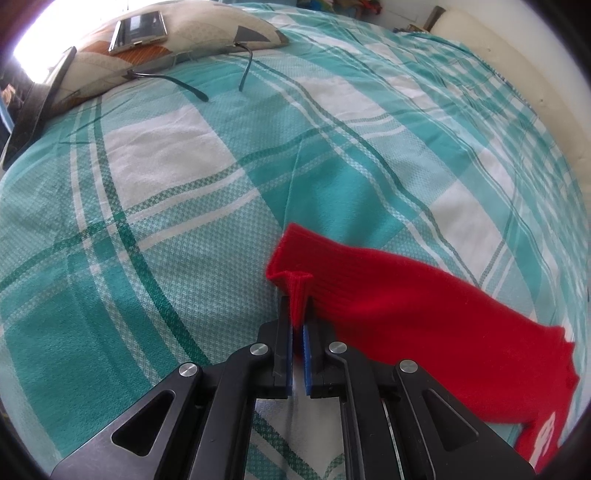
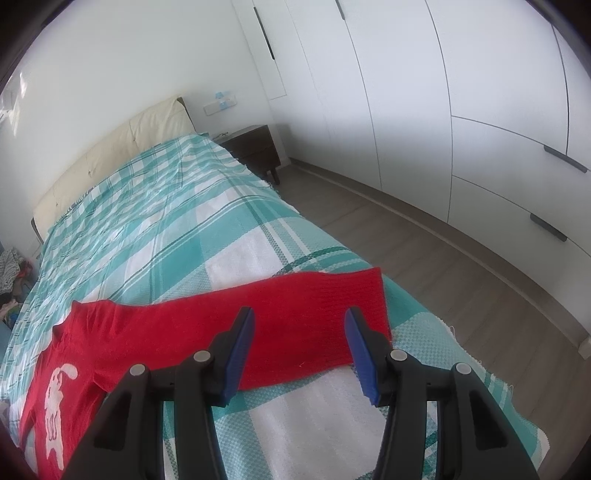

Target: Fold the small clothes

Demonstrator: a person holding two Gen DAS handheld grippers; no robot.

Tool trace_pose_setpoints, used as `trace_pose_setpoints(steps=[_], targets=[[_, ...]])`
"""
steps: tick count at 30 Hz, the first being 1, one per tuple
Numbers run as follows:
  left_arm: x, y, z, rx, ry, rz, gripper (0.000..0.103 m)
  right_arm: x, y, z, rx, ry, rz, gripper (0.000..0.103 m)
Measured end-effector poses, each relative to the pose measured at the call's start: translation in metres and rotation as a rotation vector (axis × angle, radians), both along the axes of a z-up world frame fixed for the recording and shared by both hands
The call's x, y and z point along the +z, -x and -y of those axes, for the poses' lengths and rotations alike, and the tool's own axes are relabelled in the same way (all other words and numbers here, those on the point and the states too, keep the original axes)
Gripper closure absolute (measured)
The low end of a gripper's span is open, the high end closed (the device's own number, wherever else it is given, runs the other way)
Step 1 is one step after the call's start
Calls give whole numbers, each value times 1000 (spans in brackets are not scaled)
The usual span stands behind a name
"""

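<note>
A small red sweater with a white animal figure on its front lies on a teal and white checked bedspread. My left gripper is shut on the cuff of one sleeve, with a pinched fold of red knit standing up between the blue pads. The other sleeve lies flat and stretched out towards the bed's edge. My right gripper is open and empty, held just above that sleeve, one finger on each side of its middle.
A patterned pillow with a phone on it and a dark tablet beside it lie at the far left. Glasses rest by the pillow. The bed's edge, wood floor, nightstand and white wardrobes are to the right.
</note>
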State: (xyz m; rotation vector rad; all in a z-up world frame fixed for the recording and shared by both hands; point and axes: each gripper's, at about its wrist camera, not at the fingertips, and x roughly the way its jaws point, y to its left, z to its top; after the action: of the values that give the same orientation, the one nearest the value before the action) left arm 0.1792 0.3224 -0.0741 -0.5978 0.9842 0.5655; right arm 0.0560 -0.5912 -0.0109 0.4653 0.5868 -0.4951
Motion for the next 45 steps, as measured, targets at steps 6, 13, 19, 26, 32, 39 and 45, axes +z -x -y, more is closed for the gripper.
trace_pose_setpoints(steps=[6, 13, 19, 26, 32, 39, 45], targets=[[-1, 1, 0, 1, 10, 3, 97, 0, 1, 1, -8, -5, 5, 51], [1, 9, -4, 9, 55, 32, 94, 1, 2, 2, -14, -8, 9, 47], [4, 15, -7, 19, 88, 49, 90, 0, 2, 3, -18, -13, 12, 47], [24, 25, -4, 64, -11, 65, 38, 0, 2, 3, -18, -12, 11, 45], [31, 36, -20, 194, -81, 59, 23, 1, 5, 4, -30, -8, 16, 41], [42, 39, -16, 208, -138, 88, 22, 2, 8, 7, -48, -14, 29, 40], [58, 28, 9, 125, -244, 127, 18, 2, 10, 8, -59, -24, 32, 40]])
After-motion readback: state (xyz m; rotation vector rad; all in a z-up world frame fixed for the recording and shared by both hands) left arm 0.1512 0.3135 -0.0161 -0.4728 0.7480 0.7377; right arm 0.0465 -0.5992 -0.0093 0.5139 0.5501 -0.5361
